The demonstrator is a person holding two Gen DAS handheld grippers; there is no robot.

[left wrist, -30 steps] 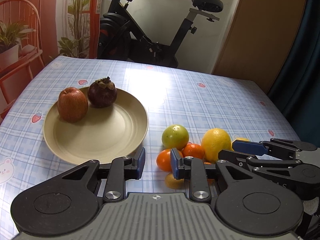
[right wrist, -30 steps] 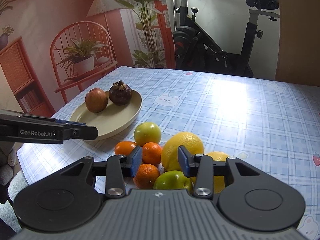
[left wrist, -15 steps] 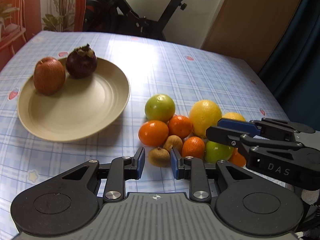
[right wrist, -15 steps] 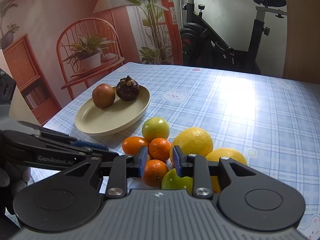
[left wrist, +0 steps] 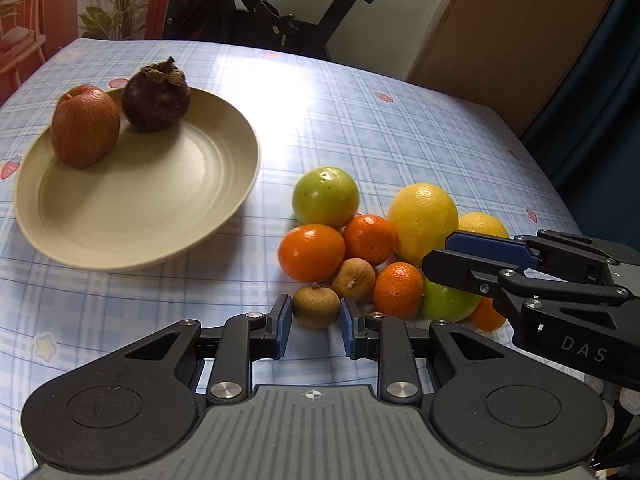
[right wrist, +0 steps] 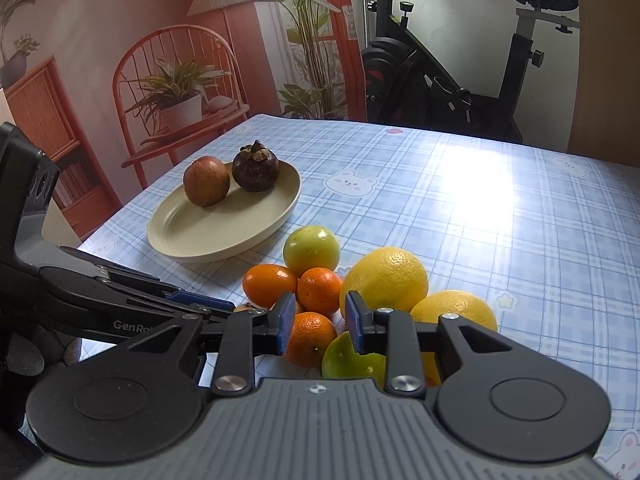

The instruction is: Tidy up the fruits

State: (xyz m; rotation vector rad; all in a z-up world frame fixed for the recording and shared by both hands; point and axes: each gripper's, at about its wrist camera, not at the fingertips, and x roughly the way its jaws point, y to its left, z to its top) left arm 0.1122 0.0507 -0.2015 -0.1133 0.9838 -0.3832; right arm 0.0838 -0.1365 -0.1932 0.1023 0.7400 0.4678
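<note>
A small brown fruit [left wrist: 316, 306] lies on the checked cloth at the near edge of the fruit pile. My left gripper [left wrist: 315, 322] is closing on it, and the blue pads touch its sides. The pile holds a second brown fruit [left wrist: 354, 280], three oranges [left wrist: 311, 252], a green fruit [left wrist: 326, 196] and a big yellow citrus [left wrist: 422, 220]. My right gripper [right wrist: 320, 320] hovers shut just above an orange [right wrist: 310, 338] and a green fruit [right wrist: 344, 356], holding nothing. On the beige plate [left wrist: 132, 232] to the left rest a reddish-brown fruit [left wrist: 85, 126] and a mangosteen [left wrist: 156, 96].
The right gripper's fingers [left wrist: 472, 264] reach in over the pile from the right, close to my left one. An exercise bike [right wrist: 460, 80] stands past the table's far edge. A red chair with a potted plant [right wrist: 176, 96] stands to the left.
My left gripper has sunk and tipped down toward the pile, so the small brown fruit now sits between its tips. The right jaws narrowed a second ago, then held still.
</note>
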